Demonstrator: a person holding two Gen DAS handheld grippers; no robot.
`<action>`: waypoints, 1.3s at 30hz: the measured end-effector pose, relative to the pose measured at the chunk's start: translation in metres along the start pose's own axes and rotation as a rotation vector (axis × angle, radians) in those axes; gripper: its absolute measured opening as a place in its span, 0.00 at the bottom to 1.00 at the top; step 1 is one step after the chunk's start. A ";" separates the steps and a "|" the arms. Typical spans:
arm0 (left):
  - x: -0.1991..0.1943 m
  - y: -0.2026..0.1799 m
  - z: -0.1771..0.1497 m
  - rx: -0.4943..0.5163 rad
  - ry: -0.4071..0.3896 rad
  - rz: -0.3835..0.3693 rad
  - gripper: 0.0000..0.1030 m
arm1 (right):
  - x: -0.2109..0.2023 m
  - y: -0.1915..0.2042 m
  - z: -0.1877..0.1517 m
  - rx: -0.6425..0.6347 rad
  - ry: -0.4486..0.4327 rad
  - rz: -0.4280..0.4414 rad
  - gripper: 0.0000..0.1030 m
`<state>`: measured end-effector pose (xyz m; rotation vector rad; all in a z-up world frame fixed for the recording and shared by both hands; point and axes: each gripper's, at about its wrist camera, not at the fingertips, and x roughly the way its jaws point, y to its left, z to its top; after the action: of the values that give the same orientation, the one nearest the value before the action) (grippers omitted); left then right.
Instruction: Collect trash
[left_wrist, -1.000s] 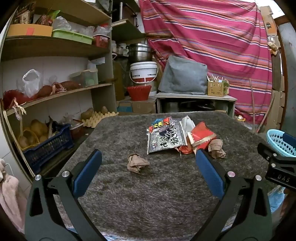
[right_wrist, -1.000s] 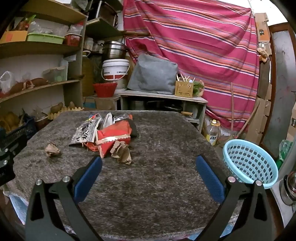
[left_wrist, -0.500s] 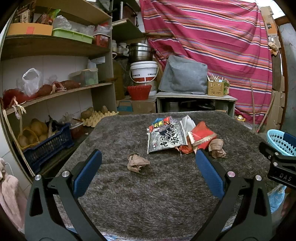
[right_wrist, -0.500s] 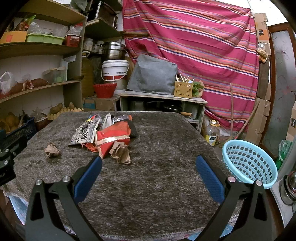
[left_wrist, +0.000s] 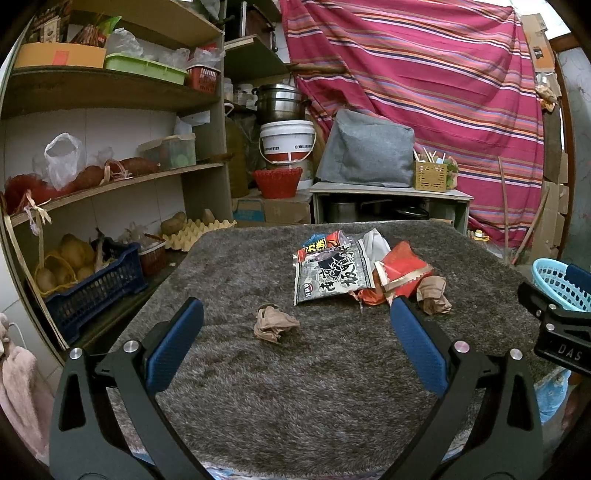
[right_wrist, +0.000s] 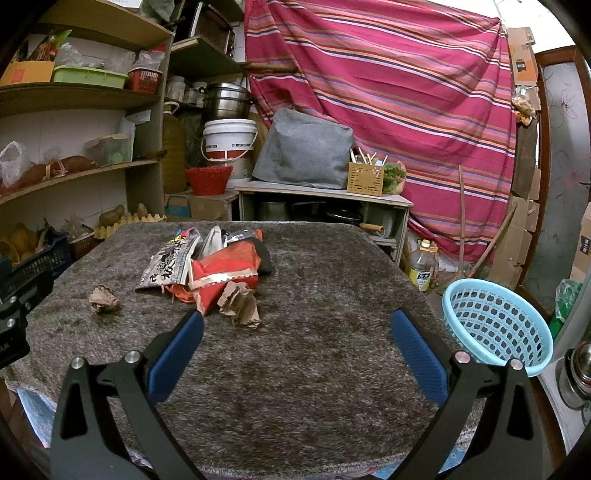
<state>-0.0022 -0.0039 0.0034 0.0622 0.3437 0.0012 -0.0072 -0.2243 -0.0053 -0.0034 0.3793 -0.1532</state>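
Left tongs (left_wrist: 295, 328): spread wide, holding nothing, above near edge of grey shaggy desk (left_wrist: 295, 398). Right tongs (right_wrist: 295, 332): likewise spread, empty, above same desk. Trash on desk: crumpled brown paper ball (left_wrist: 274, 324), alone, nearest left tongs; black-and-white snack wrapper (left_wrist: 332, 273) overlapping red wrapper (left_wrist: 400, 271) in a pile further back; second crumpled brown paper (right_wrist: 241, 302) touching red wrapper's near edge. Light blue plastic basket (right_wrist: 496, 323) beside desk, off its right edge. Shelves (left_wrist: 99, 147) with produce at left; striped cloth (right_wrist: 388, 96) behind.
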 end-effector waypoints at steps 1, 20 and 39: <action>0.000 0.000 0.000 0.001 0.000 0.000 0.95 | 0.000 0.000 0.000 -0.001 -0.001 0.001 0.96; 0.001 0.001 -0.002 0.000 0.002 -0.004 0.95 | -0.004 -0.007 0.004 -0.006 -0.005 -0.006 0.96; 0.007 0.007 -0.006 -0.010 0.009 -0.005 0.95 | -0.004 -0.004 0.004 -0.028 -0.012 -0.007 0.96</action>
<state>0.0024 0.0040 -0.0041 0.0510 0.3532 -0.0017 -0.0100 -0.2276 -0.0001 -0.0333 0.3700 -0.1544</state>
